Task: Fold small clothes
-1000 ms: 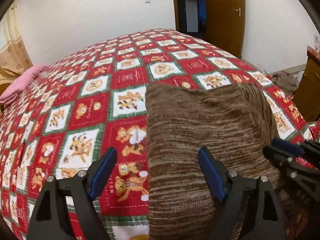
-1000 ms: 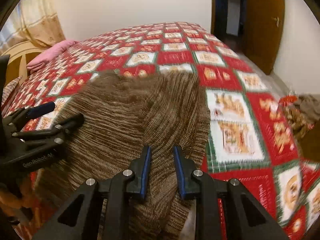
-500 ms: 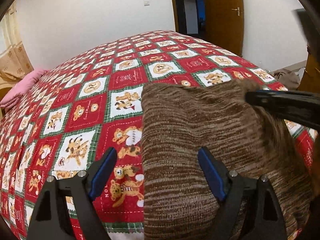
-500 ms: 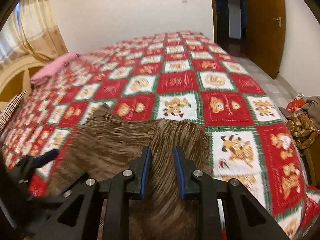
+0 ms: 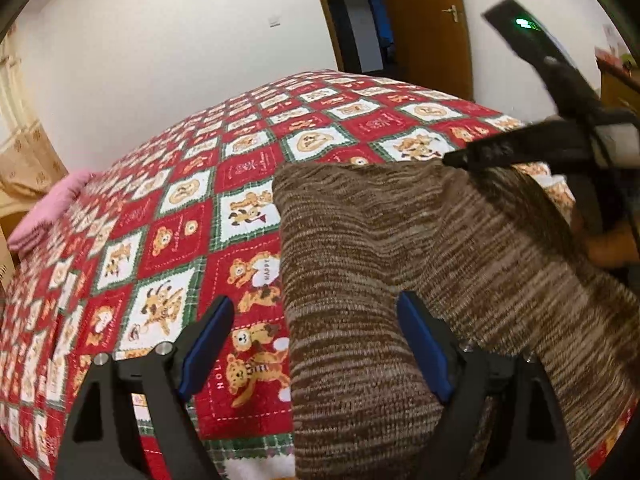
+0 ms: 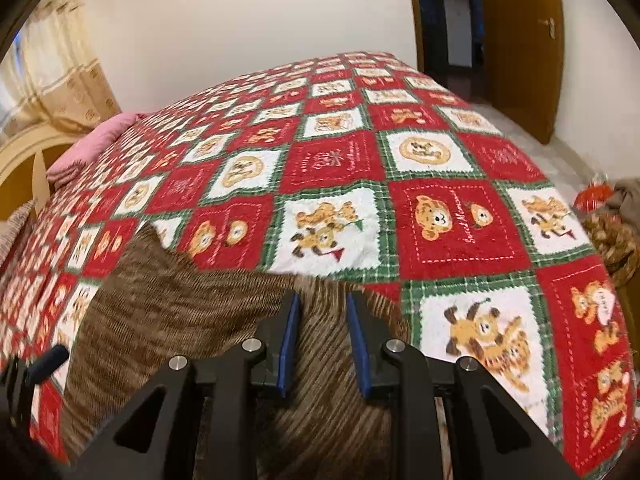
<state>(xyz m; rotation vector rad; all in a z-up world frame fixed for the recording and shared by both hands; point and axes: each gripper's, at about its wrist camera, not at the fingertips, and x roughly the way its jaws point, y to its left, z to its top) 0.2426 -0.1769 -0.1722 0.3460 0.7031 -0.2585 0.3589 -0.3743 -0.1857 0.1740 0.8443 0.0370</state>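
A brown striped knit garment (image 5: 360, 240) lies on a red, white and green bear-print quilt (image 5: 180, 216) that covers a bed. My left gripper (image 5: 314, 302) hangs open and wide over the garment's left edge, one pad above the quilt and the other above the knit. My right gripper (image 6: 324, 299) is shut on a raised fold of the garment (image 6: 168, 308). In the left wrist view the right gripper (image 5: 500, 148) stands at the upper right with the cloth sloping down from it. The left gripper (image 6: 44, 360) shows at the lower left of the right wrist view.
A pink folded cloth (image 5: 48, 208) lies at the bed's far left corner. A wooden door (image 6: 520, 40) and a dark doorway stand beyond the bed. A heap of things (image 6: 608, 232) lies on the floor to the right. The quilt (image 6: 440, 216) stretches bare ahead of the right gripper.
The right gripper has travelled forward over the bed with the garment's edge, lifting and drawing the cloth over itself. The left gripper stays about where it was, slightly rolled.
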